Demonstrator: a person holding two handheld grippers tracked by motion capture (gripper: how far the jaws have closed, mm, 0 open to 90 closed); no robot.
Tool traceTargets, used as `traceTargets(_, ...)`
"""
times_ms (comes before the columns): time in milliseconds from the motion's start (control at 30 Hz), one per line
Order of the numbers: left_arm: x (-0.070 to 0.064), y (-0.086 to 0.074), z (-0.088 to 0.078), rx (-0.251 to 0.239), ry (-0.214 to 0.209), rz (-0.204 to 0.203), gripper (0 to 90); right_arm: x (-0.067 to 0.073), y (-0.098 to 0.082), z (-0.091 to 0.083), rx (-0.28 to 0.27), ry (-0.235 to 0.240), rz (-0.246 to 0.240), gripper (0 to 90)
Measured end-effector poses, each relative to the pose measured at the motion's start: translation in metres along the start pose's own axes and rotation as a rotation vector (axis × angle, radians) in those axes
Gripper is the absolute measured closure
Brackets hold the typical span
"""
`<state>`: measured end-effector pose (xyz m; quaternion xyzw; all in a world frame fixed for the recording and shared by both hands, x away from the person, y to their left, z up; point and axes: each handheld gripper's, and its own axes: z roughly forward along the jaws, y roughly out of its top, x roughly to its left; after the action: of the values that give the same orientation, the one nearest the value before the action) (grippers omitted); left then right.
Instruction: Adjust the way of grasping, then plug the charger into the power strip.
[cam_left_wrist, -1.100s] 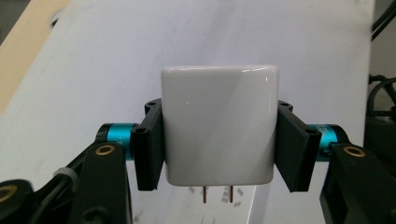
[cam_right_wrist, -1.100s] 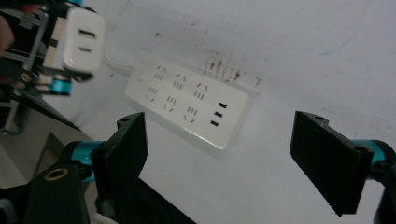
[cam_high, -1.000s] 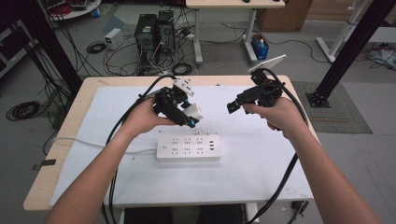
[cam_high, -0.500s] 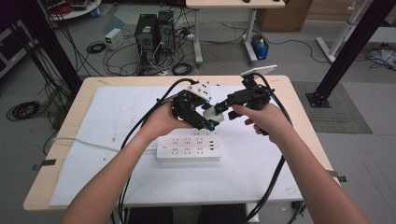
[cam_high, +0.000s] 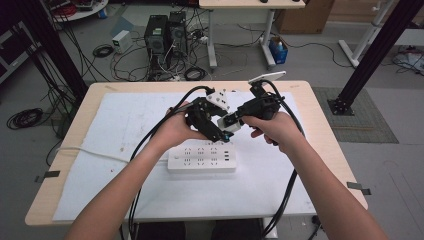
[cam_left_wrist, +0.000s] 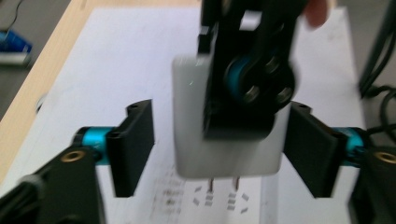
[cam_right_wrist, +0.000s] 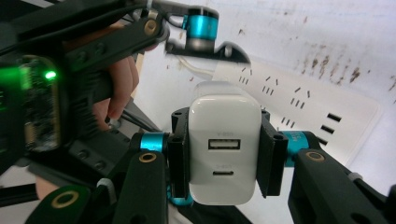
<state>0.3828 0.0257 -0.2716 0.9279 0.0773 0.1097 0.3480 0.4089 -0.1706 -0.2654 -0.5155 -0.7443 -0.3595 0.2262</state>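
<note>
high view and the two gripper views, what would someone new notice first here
First, the white USB charger held above the middle of the table, clamped between the right gripper's jaws with its two ports facing that camera. In the left gripper view its prongs point down while the left gripper's jaws stand open on either side. Just below lies a white power strip on the white mat.

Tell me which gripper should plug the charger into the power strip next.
Probably the right gripper: its jaws are shut on the white USB charger. The left gripper is open, its jaws either side of the charger, prongs pointing down at the power strip below.
</note>
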Motion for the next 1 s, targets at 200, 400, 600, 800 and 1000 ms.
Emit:
traceTargets(200,0.006,-0.022,-0.012,0.124,0.040,-0.080,17.8,0.015,0.006,-0.016,0.006,-0.194,-0.164,62.4)
traceTargets(400,0.023,-0.057,-0.031,0.362,0.118,-0.169,17.5,0.034,0.011,-0.014,0.093,-0.408,-0.349,62.4)
traceTargets(600,0.035,-0.089,-0.036,0.547,0.159,-0.241,17.5,0.045,0.015,0.000,0.213,-0.568,-0.516,62.4)
traceTargets(800,0.040,-0.115,-0.048,0.586,0.169,-0.295,17.5,0.050,0.020,0.011,0.288,-0.600,-0.600,62.4)
traceTargets(1000,0.035,-0.125,-0.059,0.555,0.157,-0.323,17.5,0.056,0.021,0.025,0.308,-0.565,-0.678,62.4)
